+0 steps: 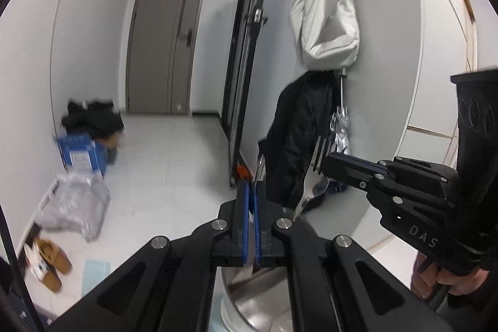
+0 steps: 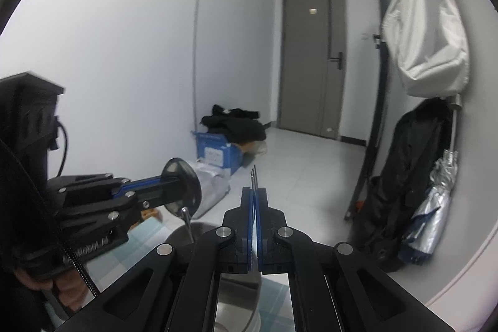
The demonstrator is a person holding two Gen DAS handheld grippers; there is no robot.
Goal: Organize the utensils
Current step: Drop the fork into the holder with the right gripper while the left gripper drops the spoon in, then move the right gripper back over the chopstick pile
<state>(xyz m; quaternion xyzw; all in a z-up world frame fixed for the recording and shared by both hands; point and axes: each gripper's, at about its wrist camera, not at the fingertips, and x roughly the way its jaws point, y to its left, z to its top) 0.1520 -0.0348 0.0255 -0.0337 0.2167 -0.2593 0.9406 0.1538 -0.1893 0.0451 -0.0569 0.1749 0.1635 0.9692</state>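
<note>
Left gripper (image 1: 252, 195): jaws pressed together on a steel spoon (image 2: 182, 185), its bowl standing above the pads and its handle running down toward a steel bowl (image 2: 186, 234) below. Right gripper (image 2: 256, 198): jaws likewise pinched, on a steel fork (image 1: 312, 176), tines up and showing just above the fingertips. Both utensils are held in the air, near each other but apart, above a table with a pale blue checked cloth (image 2: 140, 241). Handling, as judged: light, rigid, polished metal; likely to slip or pivot between the pads if gripped near one end, so a hold at the neck or mid-handle seems safest; not fragile, though noisy when dropped into steel. Surroundings: grey door (image 2: 312, 61), blue box (image 1: 82, 154) with dark clothing heaped on it, shoes (image 1: 49, 263), hanging white bags (image 1: 326, 27), black coat (image 1: 298, 139), folded umbrella (image 2: 435, 207). All of these stand well apart from the grippers; the nearest hazard appears to be one gripper crossing the other.
</note>
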